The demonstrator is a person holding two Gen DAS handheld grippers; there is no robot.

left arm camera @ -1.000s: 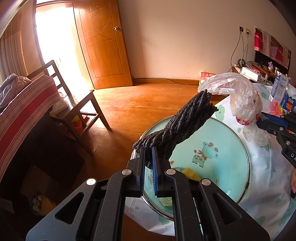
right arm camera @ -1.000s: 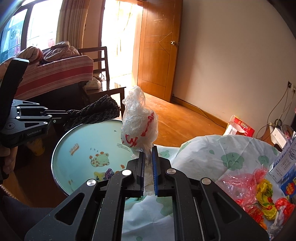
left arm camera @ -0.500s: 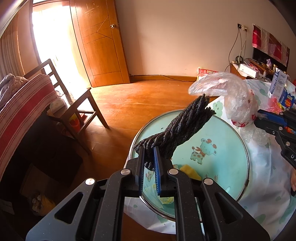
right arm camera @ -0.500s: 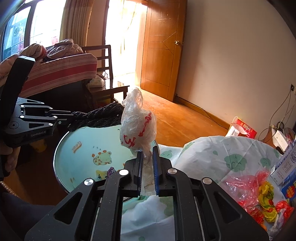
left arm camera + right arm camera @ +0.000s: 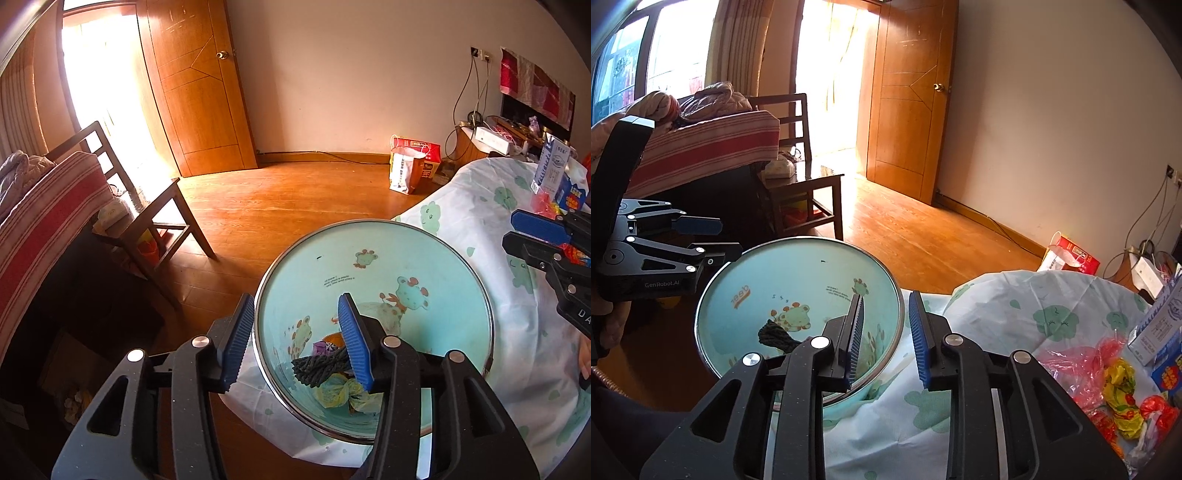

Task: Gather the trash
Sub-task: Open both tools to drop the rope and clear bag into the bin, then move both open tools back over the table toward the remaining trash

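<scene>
A light-blue cartoon-print bin point(image 5: 436, 258) with a metal rim stands against the table edge; it also shows in the right wrist view point(image 5: 798, 266). Inside it lie a dark braided rope point(image 5: 320, 367), a yellow-green wrapper point(image 5: 338, 393) and other scraps; the rope also shows in the right wrist view point(image 5: 774, 334). My left gripper point(image 5: 295, 341) is open and empty over the bin's near rim. My right gripper point(image 5: 886, 341) is open and empty over the bin's right rim. The clear plastic bag is out of sight.
The table has a white cloth with green prints point(image 5: 1015, 314). On it lie red and yellow wrappers point(image 5: 1119, 380) and a white-blue carton point(image 5: 552, 170). A wooden chair point(image 5: 155, 206), a striped sofa point(image 5: 40, 221) and a red gift bag point(image 5: 410, 166) stand on the wood floor.
Both grippers opened. The rope left my left gripper and lies in the bin. The plastic bag left my right gripper and is no longer visible.
</scene>
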